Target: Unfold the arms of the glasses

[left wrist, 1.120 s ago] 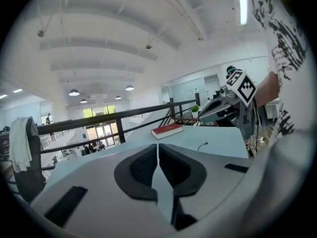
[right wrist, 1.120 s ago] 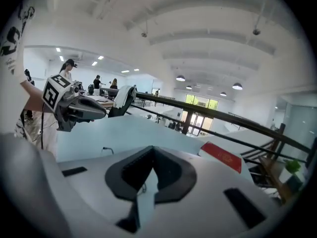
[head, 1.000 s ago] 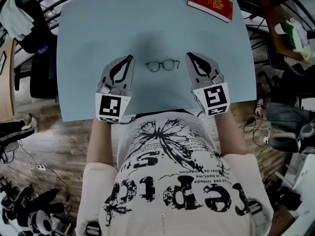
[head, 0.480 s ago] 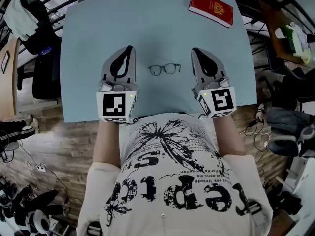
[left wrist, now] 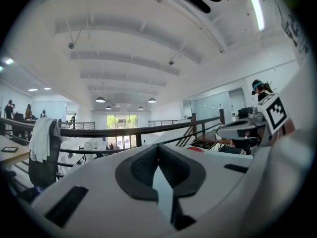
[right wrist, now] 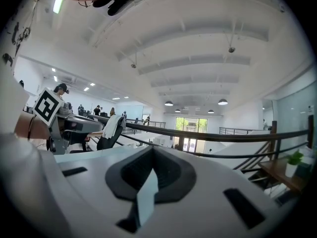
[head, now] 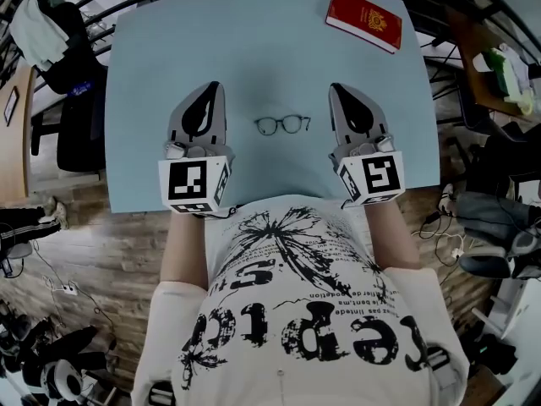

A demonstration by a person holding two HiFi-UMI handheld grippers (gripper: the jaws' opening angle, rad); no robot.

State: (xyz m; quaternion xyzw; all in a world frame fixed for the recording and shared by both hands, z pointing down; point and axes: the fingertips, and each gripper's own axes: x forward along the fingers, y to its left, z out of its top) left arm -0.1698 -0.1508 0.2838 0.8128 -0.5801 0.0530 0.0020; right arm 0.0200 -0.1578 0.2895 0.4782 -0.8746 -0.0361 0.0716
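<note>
Noted both grippers larger in the head view than a second before, with their tips drawn outward from the middle. Counted two grippers, one pair of glasses, one red booklet and one table. Found the left gripper at left of centre and the right gripper at right of centre, both held over the near half of the pale blue table and pointing up the frame. Saw each one's jaws pressed together on nothing, with the dark pads meeting in the left gripper view and likewise in the right gripper view. Spotted the glasses lying on the table at centre frame, between the two grippers and touching neither. Read their long axis as running left to right across the frame, both lenses showing side by side, and could not make out the arms. Placed the red booklet at the table's upper right corner, well apart from the glasses. Saw a chair draped with clothing off the table at upper left.
</note>
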